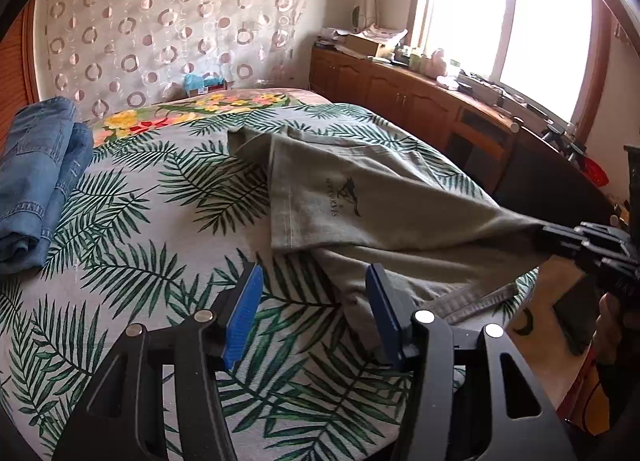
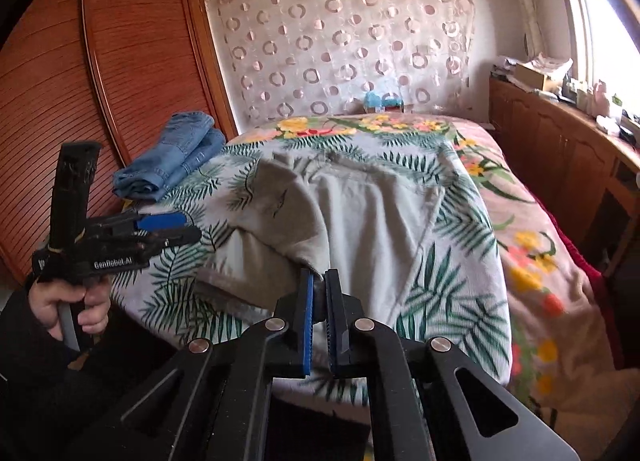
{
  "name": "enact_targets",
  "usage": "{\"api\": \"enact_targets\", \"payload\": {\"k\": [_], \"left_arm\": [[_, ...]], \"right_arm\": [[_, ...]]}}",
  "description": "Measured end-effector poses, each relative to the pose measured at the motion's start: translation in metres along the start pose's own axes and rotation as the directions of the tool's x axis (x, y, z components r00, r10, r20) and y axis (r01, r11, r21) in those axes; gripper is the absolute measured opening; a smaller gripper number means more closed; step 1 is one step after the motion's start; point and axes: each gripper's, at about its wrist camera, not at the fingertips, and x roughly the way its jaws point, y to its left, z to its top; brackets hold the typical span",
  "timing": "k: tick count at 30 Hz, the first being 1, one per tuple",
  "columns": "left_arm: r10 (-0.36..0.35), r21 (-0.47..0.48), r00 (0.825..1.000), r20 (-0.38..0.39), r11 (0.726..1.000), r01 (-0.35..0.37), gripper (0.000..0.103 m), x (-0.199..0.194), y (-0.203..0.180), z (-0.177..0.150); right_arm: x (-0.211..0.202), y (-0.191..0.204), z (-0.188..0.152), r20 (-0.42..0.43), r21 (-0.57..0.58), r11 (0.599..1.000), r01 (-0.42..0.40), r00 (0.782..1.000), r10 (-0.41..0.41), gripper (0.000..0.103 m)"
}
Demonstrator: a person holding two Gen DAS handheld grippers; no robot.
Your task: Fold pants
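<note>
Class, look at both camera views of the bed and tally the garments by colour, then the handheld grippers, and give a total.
Grey-green pants: 1
Blue folded jeans: 1
Handheld grippers: 2, the left gripper and the right gripper
Total: 4

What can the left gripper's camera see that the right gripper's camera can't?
Only the left wrist view shows the printed logo on the green pants and the left gripper open and holding nothing. Only the right wrist view shows the wooden wardrobe and the hand holding the left gripper. Both show the bed, the folded jeans, and the right gripper shut on the pants.
</note>
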Motion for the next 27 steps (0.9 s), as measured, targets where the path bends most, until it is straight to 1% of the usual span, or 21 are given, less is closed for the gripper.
{"api": "enact_targets", "payload": {"k": [5, 8, 10, 13, 17, 22, 27], "left_arm": [[-0.008, 0.003, 1.000, -0.009, 1.000, 0.008, 0.055, 0.002, -0.006, -0.002], [-0.007, 0.011, 1.000, -0.018, 1.000, 0.007, 0.055, 0.006, -0.010, -0.004], [-0.008, 0.016, 1.000, -0.023, 1.000, 0.008, 0.055, 0.008, -0.013, -0.005], [-0.009, 0.019, 0.999, -0.031, 1.000, 0.009, 0.055, 0.011, -0.015, -0.007], [-0.009, 0.025, 0.999, -0.044, 1.000, 0.010, 0.055, 0.015, -0.018, -0.010], [0.006, 0.036, 0.997, -0.075, 0.999, -0.003, 0.055, 0.024, -0.019, -0.015], [0.000, 0.024, 0.994, -0.113, 1.000, 0.003, 0.055, 0.034, -0.016, -0.022]], "right_arm": [[0.003, 0.002, -0.014, -0.055, -0.011, 0.999, 0.034, 0.998, -0.035, 0.005], [0.009, -0.003, -0.019, -0.084, 0.008, 0.999, 0.047, 0.995, -0.046, 0.005], [0.011, -0.006, -0.018, -0.085, 0.019, 0.998, 0.059, 0.995, -0.058, 0.005], [0.015, -0.011, -0.015, -0.090, 0.055, 0.997, 0.051, 0.995, -0.046, 0.005], [0.019, -0.012, -0.014, -0.101, 0.073, 0.996, 0.049, 0.994, -0.041, 0.005], [0.016, -0.014, -0.011, -0.082, 0.085, 0.994, 0.062, 0.995, -0.055, 0.017], [0.011, -0.018, -0.003, -0.058, 0.103, 0.993, 0.064, 0.997, -0.058, 0.022]]}}
